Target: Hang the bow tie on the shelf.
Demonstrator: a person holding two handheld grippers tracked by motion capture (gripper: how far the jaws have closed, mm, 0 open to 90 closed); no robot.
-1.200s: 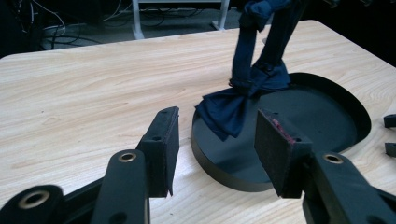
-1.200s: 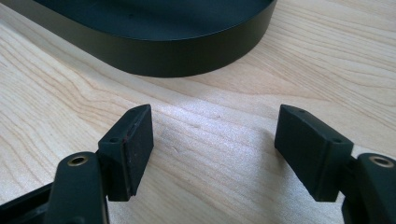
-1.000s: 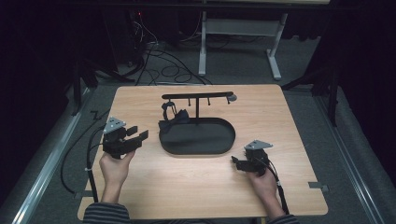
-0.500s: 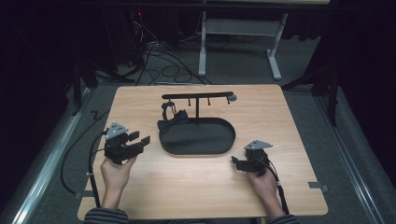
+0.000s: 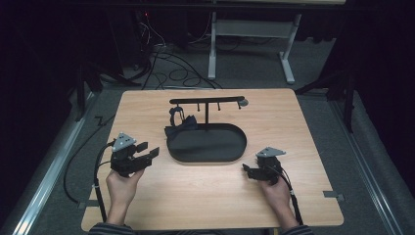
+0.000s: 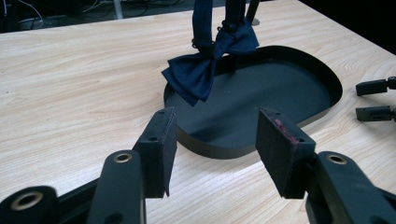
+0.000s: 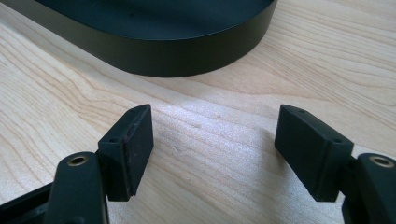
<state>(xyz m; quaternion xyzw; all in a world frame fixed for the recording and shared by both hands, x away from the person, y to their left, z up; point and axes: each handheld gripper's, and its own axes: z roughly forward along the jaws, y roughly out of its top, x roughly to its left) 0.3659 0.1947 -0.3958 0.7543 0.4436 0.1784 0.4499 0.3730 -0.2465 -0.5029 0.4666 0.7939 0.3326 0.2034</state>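
**Both hand-held grippers open beside the tray, bow tie hanging on its stand**

While the wooden worktop point(image 5: 303, 127) carries everything, its largest load is the black oval tray point(image 5: 215, 149), a shallow dish with a low wall that sits near the middle. A black stand point(image 5: 208, 102) rises from the tray's far edge, with a thin post and a crossbar bearing small hooks. Apart from the foot of that post and the lower tip of the bow tie, the tray's floor lies bare.

At the tray's left, the left hand-held gripper point(image 5: 147, 149) rests in the person's left hand point(image 5: 122, 188), its jaws spread wide with nothing between them; in the left gripper view the pads point(image 6: 161, 149) frame the near rim of the tray point(image 6: 210, 148) without touching it. At the tray's right, the right hand-held gripper point(image 5: 247, 171) sits in the right hand point(image 5: 276, 193), low over the wood. Its jaws likewise stand apart and unloaded, with bare worktop point(image 7: 210, 135) between the pads point(image 7: 137, 144) and the tray's dark wall point(image 7: 163, 56) just ahead.

Smallest is the navy bow tie point(image 5: 180, 128). It hangs by its strap from the left end of the crossbar, over the tray's left end. In the left gripper view the bow tie point(image 6: 205, 70) droops tilted, its pleated wings dipping toward the tray's inner edge, well apart from both grippers.
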